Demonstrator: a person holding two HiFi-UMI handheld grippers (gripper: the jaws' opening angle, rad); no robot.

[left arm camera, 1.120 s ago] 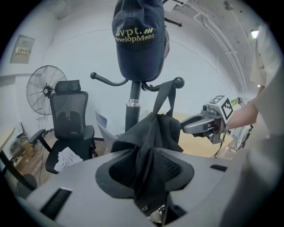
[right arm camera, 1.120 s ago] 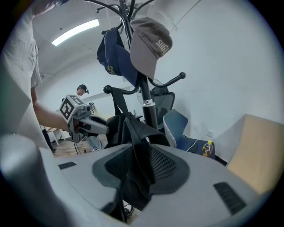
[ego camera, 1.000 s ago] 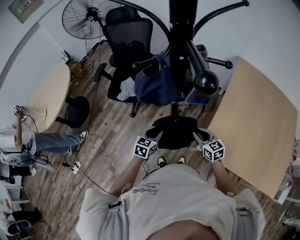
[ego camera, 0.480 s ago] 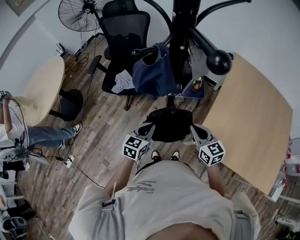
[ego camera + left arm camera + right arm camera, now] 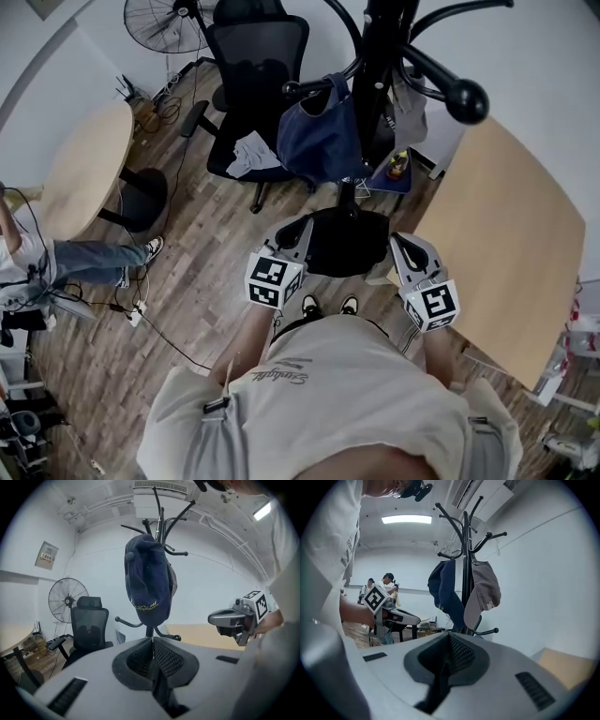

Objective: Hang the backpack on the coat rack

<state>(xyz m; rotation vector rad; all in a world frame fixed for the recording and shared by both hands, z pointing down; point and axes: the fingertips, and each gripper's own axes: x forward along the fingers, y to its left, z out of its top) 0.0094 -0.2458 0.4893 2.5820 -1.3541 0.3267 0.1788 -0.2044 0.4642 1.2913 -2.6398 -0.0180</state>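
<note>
A black backpack (image 5: 342, 242) hangs over the wooden floor in front of the person, between the two grippers. My left gripper (image 5: 302, 230) is shut on its left edge and my right gripper (image 5: 398, 246) on its right edge. In the left gripper view the jaws (image 5: 153, 641) are pressed together; the right gripper view shows the same (image 5: 450, 637). The backpack itself is hidden in both gripper views. Just beyond stands the black coat rack (image 5: 382, 75), with a dark blue bag (image 5: 323, 141) on one hook. A grey cap (image 5: 485, 592) hangs on another hook.
A black office chair (image 5: 258, 84) stands left of the rack, with a fan (image 5: 173, 19) behind it. A wooden table (image 5: 516, 244) is close on the right, a round table (image 5: 80, 169) at the far left. A person (image 5: 56, 262) and cables are at the left edge.
Both grippers have closed on the backpack's sides and risen, lifting it off the floor toward the rack. The view has shifted slightly.
</note>
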